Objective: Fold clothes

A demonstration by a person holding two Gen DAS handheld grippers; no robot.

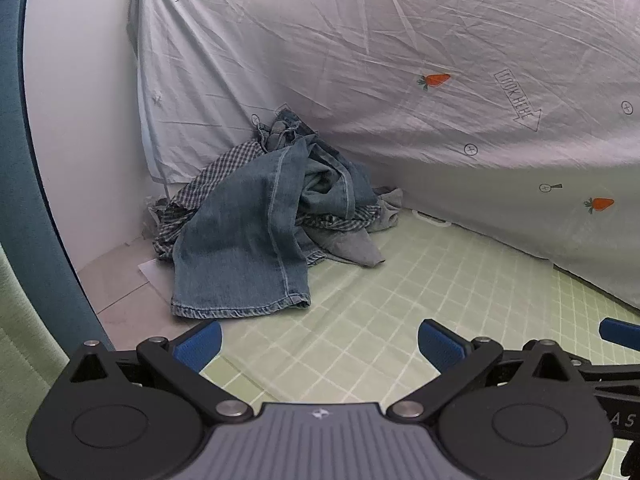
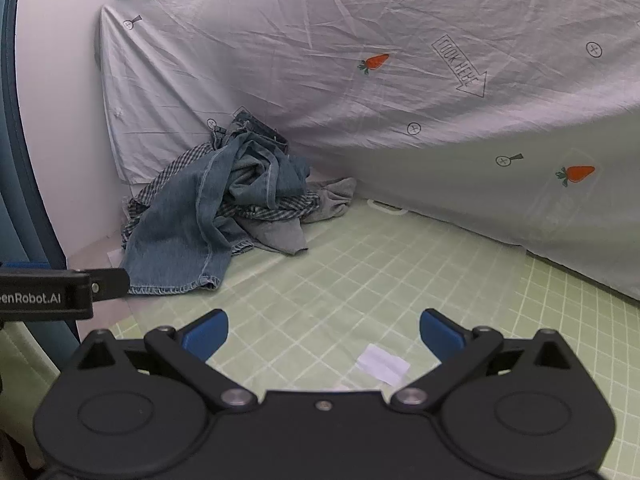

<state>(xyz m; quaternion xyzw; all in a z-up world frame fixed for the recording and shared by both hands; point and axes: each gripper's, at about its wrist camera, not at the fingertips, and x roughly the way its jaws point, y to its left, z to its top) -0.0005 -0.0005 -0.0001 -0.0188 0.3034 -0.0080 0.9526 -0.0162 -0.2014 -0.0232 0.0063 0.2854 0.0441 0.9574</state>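
None of the folding was done, as far as we could judge: the clothes pile, with jeans on top, a checked shirt beneath and a grey garment at its edge, lay crumpled on the green grid mat against the carrot-print sheet. We held the left gripper and right gripper short of it, fingers spread wide, both empty.
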